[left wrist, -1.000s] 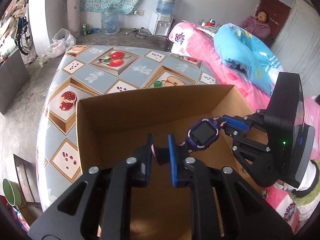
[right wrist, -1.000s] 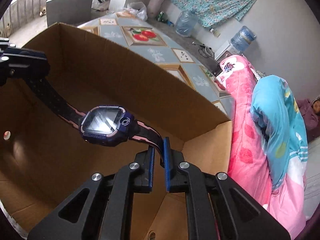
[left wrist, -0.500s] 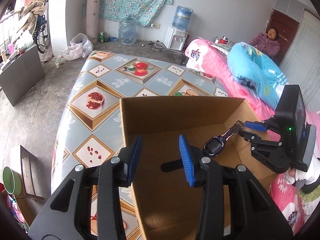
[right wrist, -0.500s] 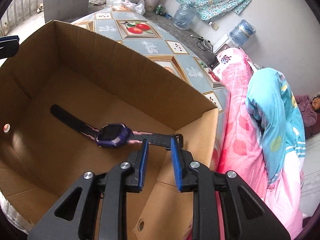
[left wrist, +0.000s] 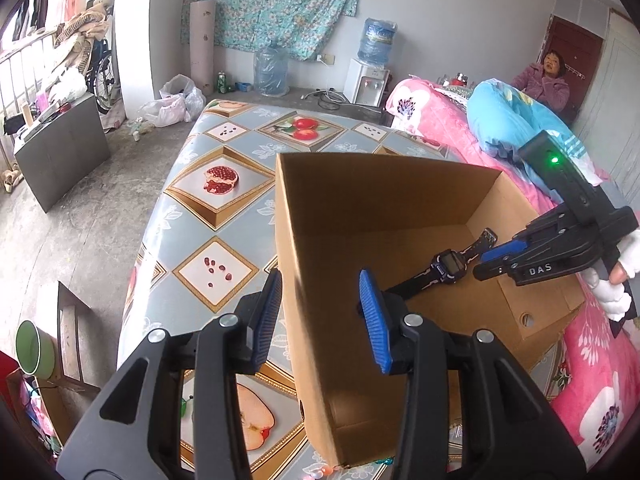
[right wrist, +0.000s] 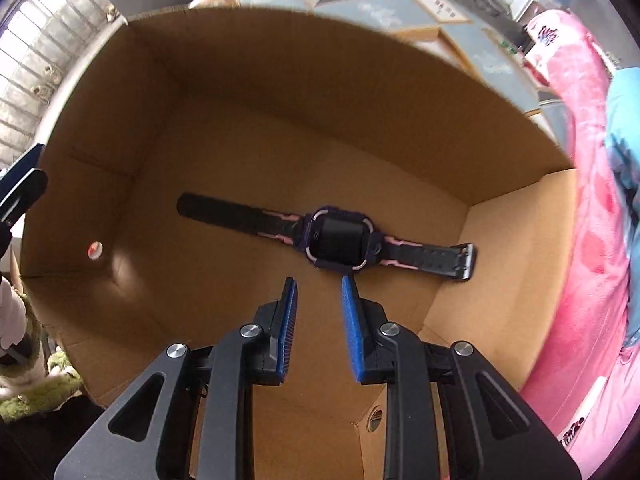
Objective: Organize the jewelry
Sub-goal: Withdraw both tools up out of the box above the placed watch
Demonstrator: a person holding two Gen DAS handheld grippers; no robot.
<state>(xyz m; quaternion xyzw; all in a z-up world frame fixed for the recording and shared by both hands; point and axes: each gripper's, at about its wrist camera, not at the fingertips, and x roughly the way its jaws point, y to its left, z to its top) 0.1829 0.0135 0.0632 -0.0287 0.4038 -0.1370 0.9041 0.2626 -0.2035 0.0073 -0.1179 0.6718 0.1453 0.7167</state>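
Your cardboard box (right wrist: 260, 92) holds one thing — the purple watch (right wrist: 340, 242), lying flat on the box floor with both straps stretched out, the buckle end toward the right wall. It lies just ahead of your right gripper (right wrist: 318, 296), whose blue fingers (right wrist: 350, 312) point down into the box, parted by a narrow gap with nothing between them; the watch is clear of the tips. Your left gripper (left wrist: 320, 300) stands wider, one finger outside the box's near wall and one inside, the wall's edge running between them — neither pad presses on it. Under the box lies the fruit-print tablecloth (left wrist: 216, 200).
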